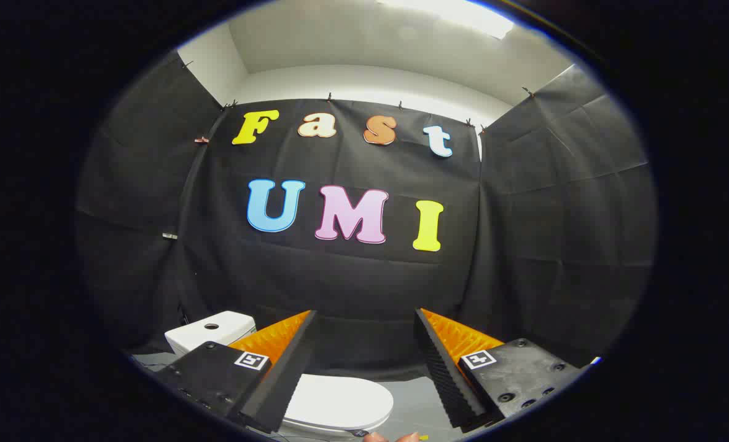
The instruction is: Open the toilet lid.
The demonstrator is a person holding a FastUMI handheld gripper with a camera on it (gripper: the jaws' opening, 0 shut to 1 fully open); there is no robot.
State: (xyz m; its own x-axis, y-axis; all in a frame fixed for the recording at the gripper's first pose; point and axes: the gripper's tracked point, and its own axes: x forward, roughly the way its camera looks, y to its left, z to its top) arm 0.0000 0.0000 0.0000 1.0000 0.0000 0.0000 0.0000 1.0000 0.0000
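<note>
Hand-held gripper [364, 325] hangs with fingers spread wide, the closed toilet lid [339, 400] low between them.

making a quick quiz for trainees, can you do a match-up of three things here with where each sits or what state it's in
Things:
1. toilet lid
2. toilet tank
3. gripper

States or places:
A. open, fingers spread with nothing between them
B. closed, lying flat, low between the fingers
C. behind the left finger, against the booth wall

Pairs: 1-B, 2-C, 3-A
</note>
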